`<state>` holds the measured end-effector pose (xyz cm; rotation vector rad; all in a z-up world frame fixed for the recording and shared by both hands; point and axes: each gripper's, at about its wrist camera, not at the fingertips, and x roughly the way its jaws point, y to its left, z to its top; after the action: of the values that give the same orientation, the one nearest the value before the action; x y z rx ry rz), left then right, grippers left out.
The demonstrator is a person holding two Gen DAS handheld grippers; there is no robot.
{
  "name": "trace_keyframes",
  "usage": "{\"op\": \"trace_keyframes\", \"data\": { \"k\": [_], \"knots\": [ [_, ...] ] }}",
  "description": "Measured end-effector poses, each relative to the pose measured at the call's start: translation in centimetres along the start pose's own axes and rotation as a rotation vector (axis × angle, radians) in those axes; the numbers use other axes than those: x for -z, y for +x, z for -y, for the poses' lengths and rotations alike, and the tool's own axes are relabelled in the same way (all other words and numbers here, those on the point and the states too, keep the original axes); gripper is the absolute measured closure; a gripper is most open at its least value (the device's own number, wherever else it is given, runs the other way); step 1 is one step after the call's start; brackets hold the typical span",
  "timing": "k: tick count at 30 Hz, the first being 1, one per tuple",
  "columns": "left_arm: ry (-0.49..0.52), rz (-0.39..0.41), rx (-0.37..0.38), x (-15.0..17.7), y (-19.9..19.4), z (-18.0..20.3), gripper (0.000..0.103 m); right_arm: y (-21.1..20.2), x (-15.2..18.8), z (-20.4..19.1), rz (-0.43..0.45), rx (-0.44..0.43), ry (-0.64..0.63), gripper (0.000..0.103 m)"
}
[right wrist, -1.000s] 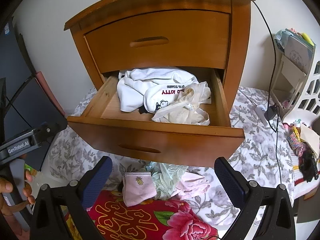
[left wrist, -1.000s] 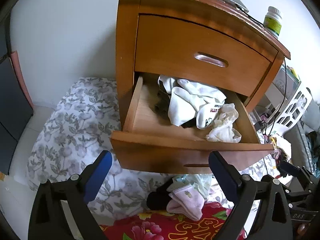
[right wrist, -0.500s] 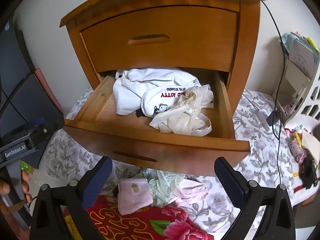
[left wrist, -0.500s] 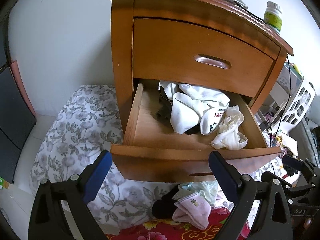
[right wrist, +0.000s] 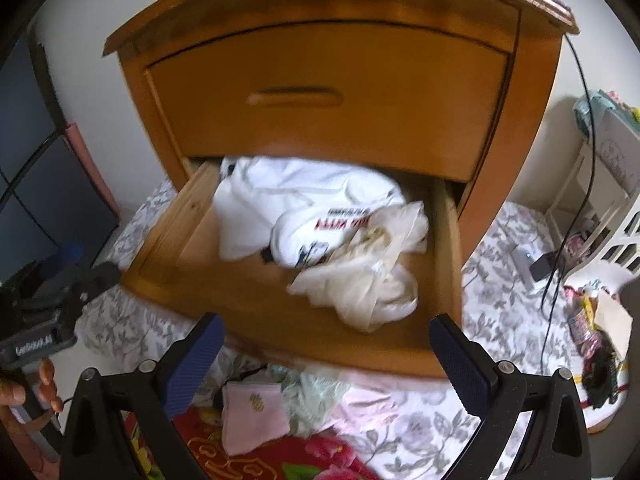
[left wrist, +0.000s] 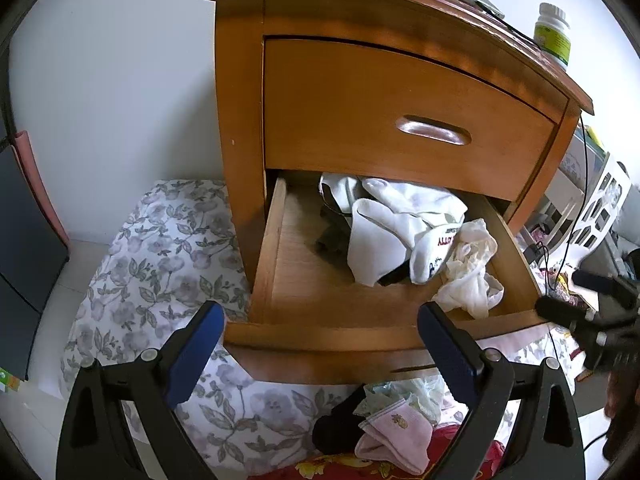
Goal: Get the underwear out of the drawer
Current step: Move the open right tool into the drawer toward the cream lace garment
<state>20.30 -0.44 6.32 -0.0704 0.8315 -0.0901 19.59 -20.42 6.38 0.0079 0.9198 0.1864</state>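
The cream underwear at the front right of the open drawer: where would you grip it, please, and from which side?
Probably pinch the raised crumpled mound of the cream underwear from above, right gripper descending over the drawer front. It lies loose beside the white garment, clear on top.

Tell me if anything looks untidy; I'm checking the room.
Yes. Clothes lie crumpled in the open drawer, and more garments are heaped on the floor cloth below it.

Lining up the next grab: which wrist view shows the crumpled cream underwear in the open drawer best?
The left wrist view: the cream underwear is sharp there, lying at the drawer front's right corner. The right wrist view shows it larger and more central between the open fingers, but motion-blurred.
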Motion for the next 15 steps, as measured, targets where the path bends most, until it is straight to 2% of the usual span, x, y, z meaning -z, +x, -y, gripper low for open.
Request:
{"op": "trace_keyframes", "data": {
  "k": [7, 10, 15],
  "knots": [
    [-0.021, -0.011, 0.030, -0.4, 1.0, -0.6, 0.006, 0.9, -2.9, 1.1, 0.013, 0.045, -0.019, 0.000],
    [-0.024, -0.006, 0.041, -0.6, 1.2, -0.8, 0.006, 2.0, -4.0, 1.6, -0.009, 0.072, -0.024, 0.000],
    [-0.011, -0.013, 0.054, -0.8, 2.0, -0.8, 0.006, 4.4, -5.5, 2.7, -0.058, 0.069, -0.011, 0.003]
  ]
}}
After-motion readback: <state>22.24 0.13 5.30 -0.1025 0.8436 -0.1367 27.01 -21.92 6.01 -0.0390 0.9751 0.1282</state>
